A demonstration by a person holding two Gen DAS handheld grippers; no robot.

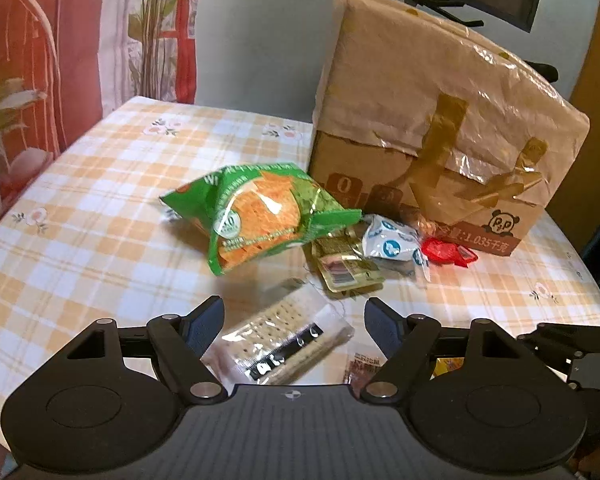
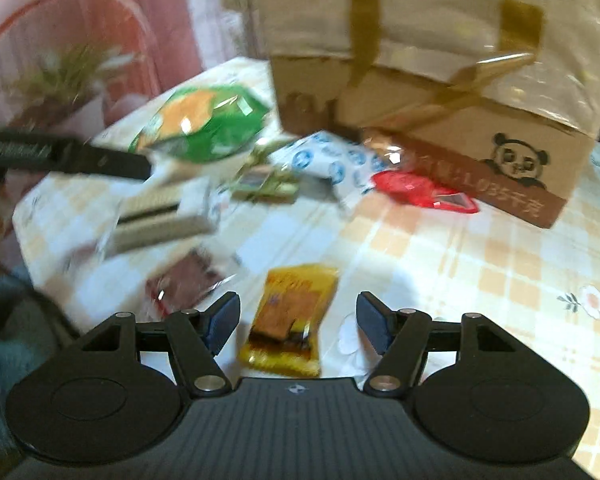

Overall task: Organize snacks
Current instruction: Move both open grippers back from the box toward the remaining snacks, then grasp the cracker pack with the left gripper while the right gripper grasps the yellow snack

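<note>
Clear-wrapped crackers and a yellow snack packet each sit framed by a gripper, neither one gripped yet.

Left gripper (image 1: 294, 316) has its fingers spread wide either side of the cracker pack (image 1: 282, 340), pads apart from the wrapper, which looks like lining up for a pick. Right gripper (image 2: 298, 320) likewise straddles the yellow packet (image 2: 288, 320) with gaps both sides. Other snacks, the green chip bag (image 1: 256, 218), blue-and-white pouch (image 1: 390, 240) and red wrapper (image 1: 446, 252), cluster against the cardboard box (image 1: 440, 128), probably spilled from it. Checked tablecloth (image 1: 80, 208) lies bare to the left, giving room for sorting; the table edge runs close on that side.
</note>
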